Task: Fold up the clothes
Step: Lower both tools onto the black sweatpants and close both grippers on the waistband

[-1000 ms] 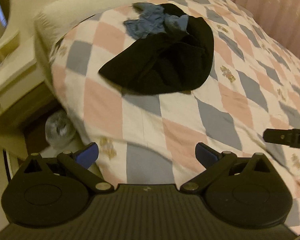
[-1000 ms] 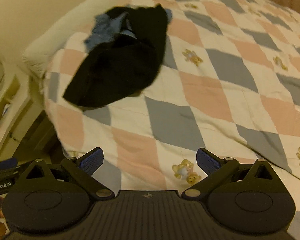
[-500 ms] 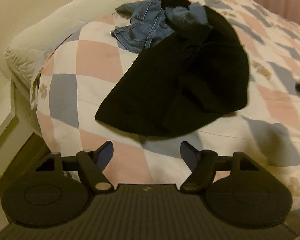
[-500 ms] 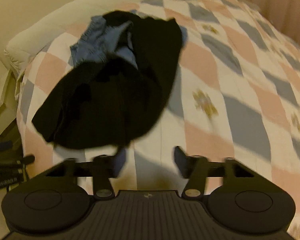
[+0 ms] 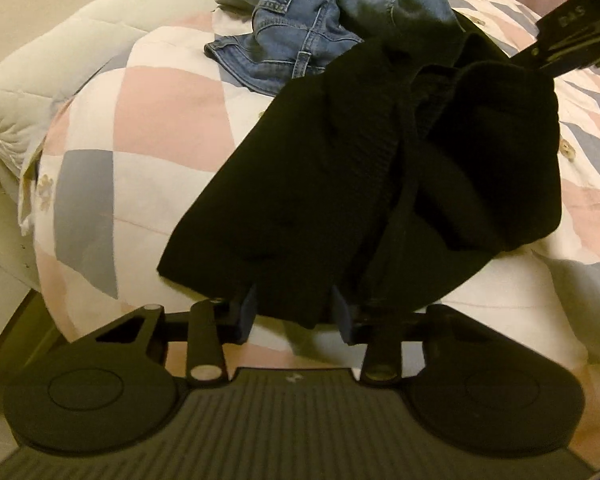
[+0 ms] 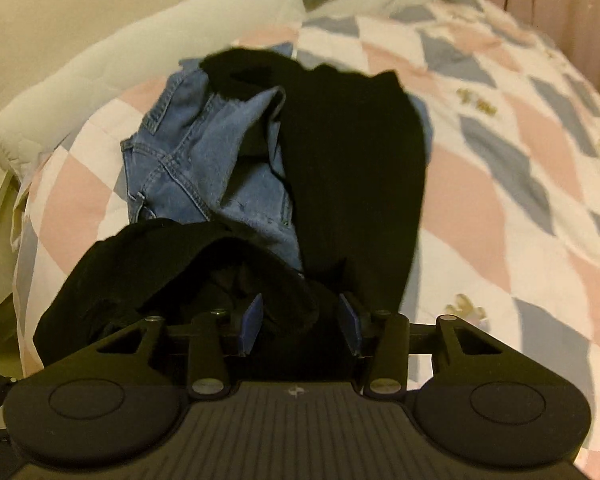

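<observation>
A black top (image 5: 340,168) lies in a heap on the bed (image 5: 148,128), partly over blue jeans (image 5: 296,40). The left tool (image 5: 294,312) has its jaws narrow around the top's near edge. The right tool (image 6: 298,320) also has narrow jaws, with black cloth bunched between them.

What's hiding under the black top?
Blue jeans poke out from under the black top, lying on the quilt. How far the jeans reach underneath is covered.
</observation>
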